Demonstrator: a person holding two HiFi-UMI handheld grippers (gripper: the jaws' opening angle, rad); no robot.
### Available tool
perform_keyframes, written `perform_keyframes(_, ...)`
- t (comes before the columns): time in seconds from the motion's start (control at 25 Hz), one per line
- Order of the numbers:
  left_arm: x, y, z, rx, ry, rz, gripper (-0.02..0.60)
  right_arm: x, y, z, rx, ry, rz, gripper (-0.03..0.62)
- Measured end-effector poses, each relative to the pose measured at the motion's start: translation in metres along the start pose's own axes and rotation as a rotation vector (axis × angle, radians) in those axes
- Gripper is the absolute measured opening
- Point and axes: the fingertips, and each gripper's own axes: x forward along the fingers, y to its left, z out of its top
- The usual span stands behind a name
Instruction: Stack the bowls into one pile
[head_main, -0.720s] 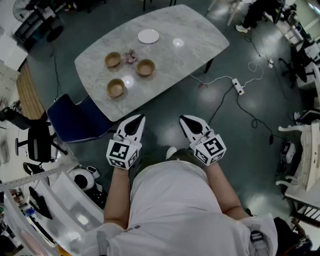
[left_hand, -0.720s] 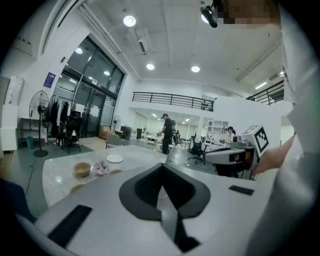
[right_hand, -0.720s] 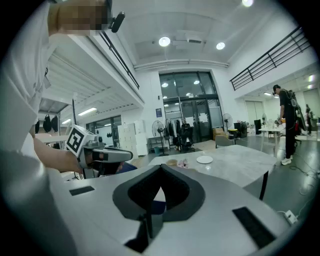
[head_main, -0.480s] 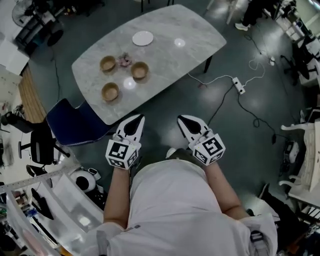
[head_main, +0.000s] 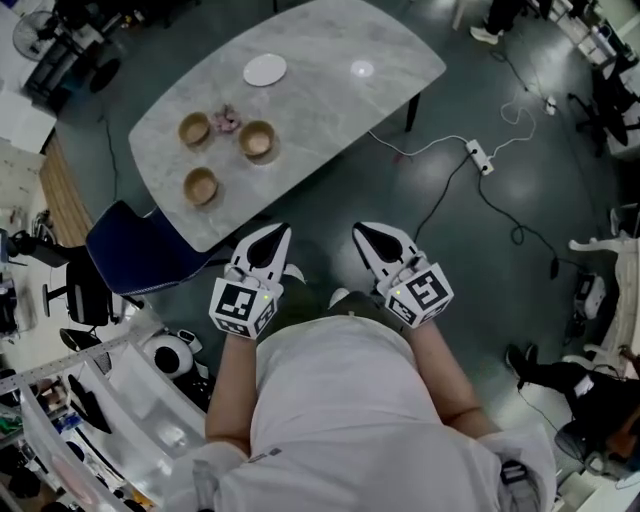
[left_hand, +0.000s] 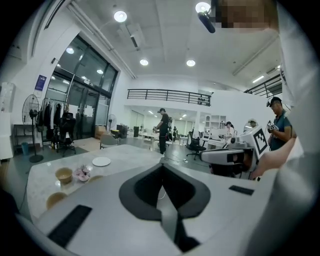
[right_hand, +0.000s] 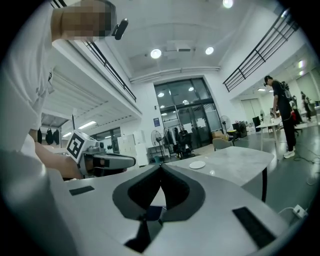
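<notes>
Head view, near to far: person in a white shirt is standing, w/ both tools held out front. Left hand-held gripper and right hand-held gripper sit side by side over the floor, apart from each other and short of the counter. Both have their jaws closed tip to tip w/ nothing between them, and each gripper view shows the same.

Blue chair is at the counter's near left edge. On the marble top, the nearest bowl comes first, then the left bowl and right bowl further back. All 3 are upright, separate, not stacked. Small pink thing sits between the back two, can't tell what it is. White plate lies beyond them. Power strip + cable are on the floor off to the right.
</notes>
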Motion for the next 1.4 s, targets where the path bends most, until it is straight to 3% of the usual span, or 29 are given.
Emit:
perform_keyframes(0.32,0.039,0.062,0.021,-0.033,-0.052,0.015,0.002,0.056,-0.046,0.015,-0.017,-0.008,-0.013,0.008)
perform_keyframes(0.92,0.109,0.241,0.048,-0.091,-0.071,-0.037,0.002,0.231,-0.115,0.048,-0.055,0.082,-0.093,0.008)
perform_keyframes(1.4,0.102,0.307,0.01,-0.193,0.001,0.083,0.002,0.299,-0.152,0.031,0.047,0.193,-0.085,0.009)
